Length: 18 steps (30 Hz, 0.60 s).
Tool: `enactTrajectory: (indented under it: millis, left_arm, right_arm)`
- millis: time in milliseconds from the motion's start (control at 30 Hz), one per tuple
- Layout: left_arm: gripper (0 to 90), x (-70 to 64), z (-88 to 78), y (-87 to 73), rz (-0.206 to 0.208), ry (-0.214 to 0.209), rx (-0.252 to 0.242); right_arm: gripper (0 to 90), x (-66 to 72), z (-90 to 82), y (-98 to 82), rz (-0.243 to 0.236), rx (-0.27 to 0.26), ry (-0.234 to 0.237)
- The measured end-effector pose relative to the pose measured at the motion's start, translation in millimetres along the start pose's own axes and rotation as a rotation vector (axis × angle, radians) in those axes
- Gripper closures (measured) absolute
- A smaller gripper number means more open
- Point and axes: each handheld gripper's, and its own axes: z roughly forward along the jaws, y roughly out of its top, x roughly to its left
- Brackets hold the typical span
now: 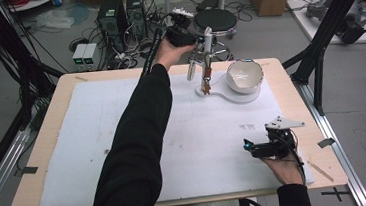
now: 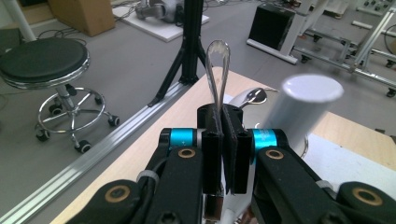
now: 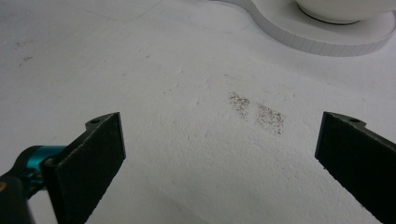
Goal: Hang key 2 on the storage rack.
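Spoon work sits at the tabletop's far edge: a white ceramic bowl rests on its white base; left claw pinches a thin metal spoon upright, probably to carry it; right claw idles agape

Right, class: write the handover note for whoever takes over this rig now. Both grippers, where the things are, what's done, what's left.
Left gripper: shut on a thin metal utensil, held upright at the far side of the table; its looped end stands above the jaws.
Right gripper: open, holding nothing, low over the white mat at the near right.
White bowl: on the large round end of the white base; the utensil's lower end hangs at the base's small end.
Done: utensil gripped.
Left: probably placing it; where exactly is unclear.
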Motion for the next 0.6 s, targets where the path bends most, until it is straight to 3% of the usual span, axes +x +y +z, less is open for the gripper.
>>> enactTrajectory:
  millis: [333, 533, 600]
  left_arm:
    - [86.2, -0.8, 7.5, -3.8, -0.019, 0.002, 0.006]
    - [84.9, 1.4, 3.2, -3.6, -0.022, -0.009, 0.022]
    - [78.9, 2.9, 2.2, -3.9, -0.056, -0.010, 0.037]
  right_arm:
    - [0.7, -1.7, -0.7, -1.0, 0.002, -0.002, -0.004]
    - [0.7, -1.4, -0.1, -1.1, 0.003, 0.003, -0.003]
    - [0.7, -1.0, 0.3, -0.9, 0.000, 0.003, -0.003]
